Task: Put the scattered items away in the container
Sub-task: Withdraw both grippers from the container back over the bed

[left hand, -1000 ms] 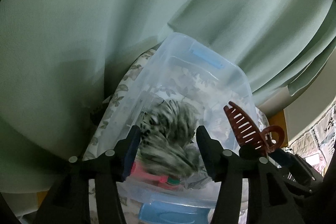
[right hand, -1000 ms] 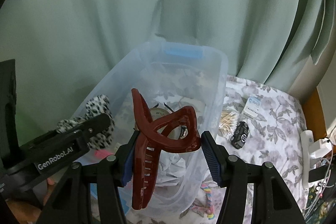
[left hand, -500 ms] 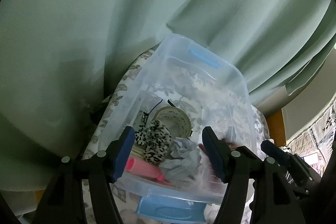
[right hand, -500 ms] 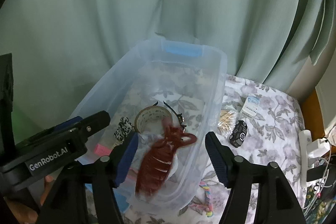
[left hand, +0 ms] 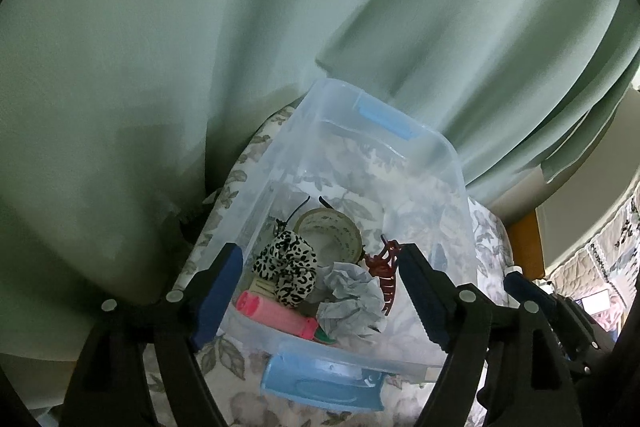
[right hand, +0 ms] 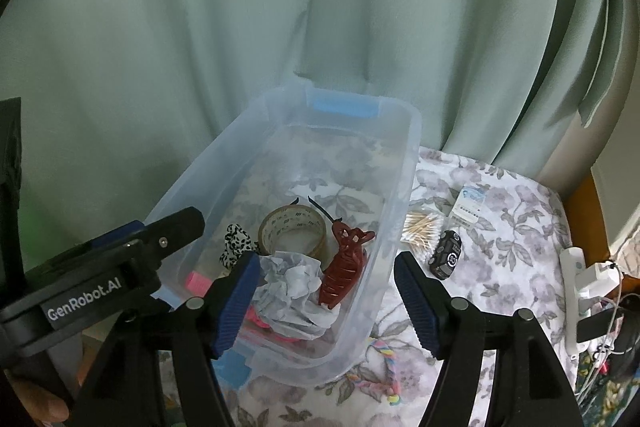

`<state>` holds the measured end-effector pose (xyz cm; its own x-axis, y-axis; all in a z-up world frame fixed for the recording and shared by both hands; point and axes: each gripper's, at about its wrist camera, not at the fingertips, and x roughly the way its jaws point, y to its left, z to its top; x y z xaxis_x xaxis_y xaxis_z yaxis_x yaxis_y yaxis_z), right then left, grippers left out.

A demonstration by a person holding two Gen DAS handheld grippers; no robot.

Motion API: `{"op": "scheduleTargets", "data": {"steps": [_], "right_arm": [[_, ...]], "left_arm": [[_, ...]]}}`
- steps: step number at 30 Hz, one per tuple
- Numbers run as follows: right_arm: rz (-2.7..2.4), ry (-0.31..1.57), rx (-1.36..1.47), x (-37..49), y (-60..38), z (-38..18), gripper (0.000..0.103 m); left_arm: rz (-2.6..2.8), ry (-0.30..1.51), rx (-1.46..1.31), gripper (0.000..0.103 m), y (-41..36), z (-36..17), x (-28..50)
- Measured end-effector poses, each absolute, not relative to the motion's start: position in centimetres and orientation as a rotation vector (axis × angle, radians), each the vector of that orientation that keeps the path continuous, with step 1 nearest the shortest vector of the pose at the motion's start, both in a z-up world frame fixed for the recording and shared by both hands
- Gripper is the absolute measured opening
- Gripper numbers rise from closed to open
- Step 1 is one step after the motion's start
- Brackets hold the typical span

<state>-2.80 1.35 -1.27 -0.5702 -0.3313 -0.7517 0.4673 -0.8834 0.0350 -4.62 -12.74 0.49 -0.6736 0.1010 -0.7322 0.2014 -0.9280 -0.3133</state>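
A clear plastic container (right hand: pixel 404 187) with blue handles stands on a floral cloth; it also shows in the left wrist view (left hand: pixel 452 163). Inside lie a leopard scrunchie (left hand: pixel 288 267), a tape roll (right hand: pixel 292 231), crumpled paper (right hand: pixel 294 281), a pink tube (left hand: pixel 276 313) and a dark red claw clip (right hand: pixel 344 267). My left gripper (left hand: pixel 320 295) is open and empty above the container's near end. My right gripper (right hand: pixel 324 303) is open and empty above the container's near right side.
On the cloth right of the container lie cotton swabs (right hand: pixel 422 227), a small black toy car (right hand: pixel 448 255), a white card (right hand: pixel 470 201) and a pastel braided rope (right hand: pixel 384 367). A white power strip (right hand: pixel 574 291) lies at the right edge. Green curtains (right hand: pixel 280 27) hang behind.
My left gripper opened and let the leopard scrunchie drop into the container. My right gripper opened and let the red claw clip drop in beside the tape roll.
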Motion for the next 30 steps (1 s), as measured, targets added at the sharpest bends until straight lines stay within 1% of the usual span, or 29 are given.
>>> {"op": "scheduleTargets", "data": {"steps": [3,8,10,11,12,20,22,24,30], "right_arm": [[-2.438,0.223,1.103,-2.5,1.8,-0.9,0.074],[-2.448,0.193,1.079,-1.9,2.7,-0.2,0.077],[-2.452,0.181,1.07,-1.7,3.1,0.0,0.08],[-2.456,0.174,1.063,-1.5,3.4,0.2,0.085],[-2.46,0.166,1.055,-1.3,3.6,0.3,0.086],[-2.473,0.123,1.032,-0.4,5.6,1.1,0.087],[-2.483,0.112,1.026,-0.2,6.2,1.3,0.089],[-2.49,0.102,1.018,0.0,6.8,1.5,0.097],[-2.509,0.07,0.993,0.8,8.8,2.1,0.098]], "left_arm": [[-2.764,0.559,1.227,0.087,-12.5,1.0,-4.2],[-2.77,0.519,1.201,0.088,-12.0,1.9,-3.6],[-2.776,0.499,1.191,0.09,-11.6,2.2,-3.3],[-2.781,0.489,1.185,0.091,-11.4,2.4,-3.1],[-2.786,0.48,1.18,0.091,-11.2,2.5,-3.0],[-2.815,0.414,1.144,0.091,-9.1,3.8,-2.0],[-2.823,0.409,1.136,0.091,-8.5,4.1,-1.8],[-2.832,0.395,1.122,0.091,-8.0,4.4,-1.5],[-2.844,0.345,1.1,0.091,-6.0,5.3,-0.9]]}}
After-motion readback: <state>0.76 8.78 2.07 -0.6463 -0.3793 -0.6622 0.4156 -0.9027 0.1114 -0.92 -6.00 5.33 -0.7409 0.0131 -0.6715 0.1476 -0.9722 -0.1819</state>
